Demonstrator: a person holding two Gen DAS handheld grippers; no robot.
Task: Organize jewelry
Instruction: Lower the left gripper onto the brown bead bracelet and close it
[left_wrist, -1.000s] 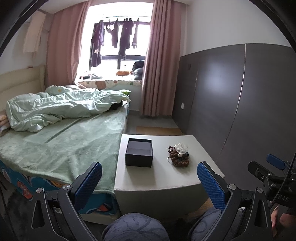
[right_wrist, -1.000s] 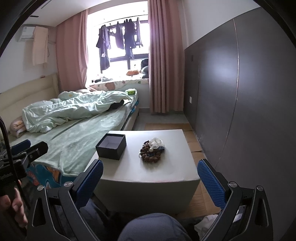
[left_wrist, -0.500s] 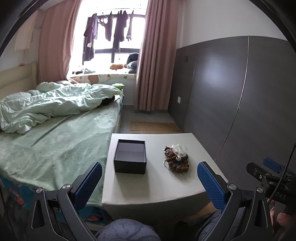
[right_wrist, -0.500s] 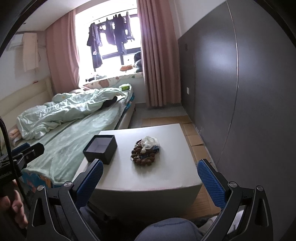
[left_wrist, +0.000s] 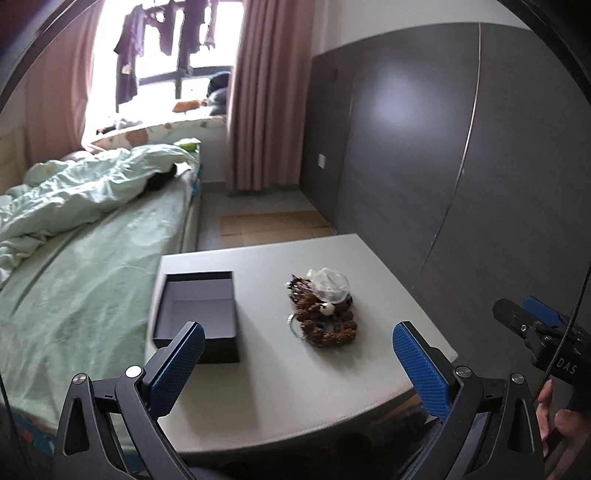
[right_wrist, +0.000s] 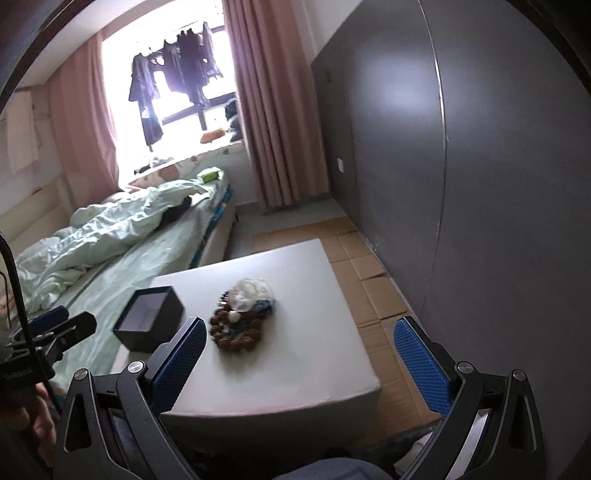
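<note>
A heap of jewelry (left_wrist: 323, 310) with brown bead bracelets and a clear plastic bag lies mid-table; it also shows in the right wrist view (right_wrist: 242, 317). An open, empty black box (left_wrist: 199, 310) stands to its left on the grey-white table (left_wrist: 303, 391); the box also shows in the right wrist view (right_wrist: 149, 319). My left gripper (left_wrist: 299, 360) is open and empty, above the table's near edge. My right gripper (right_wrist: 301, 354) is open and empty, above the table's near right part. Each gripper shows at the edge of the other's view.
A bed with green sheets (left_wrist: 77, 266) runs along the table's left side. A dark panelled wall (left_wrist: 461, 147) stands to the right. Cardboard sheets (right_wrist: 373, 273) cover the floor between table and wall. A curtained window (right_wrist: 184, 92) is at the far end.
Both grippers have moved forward and down toward the table. The box and jewelry heap appear larger and nearer. Both stay open.
</note>
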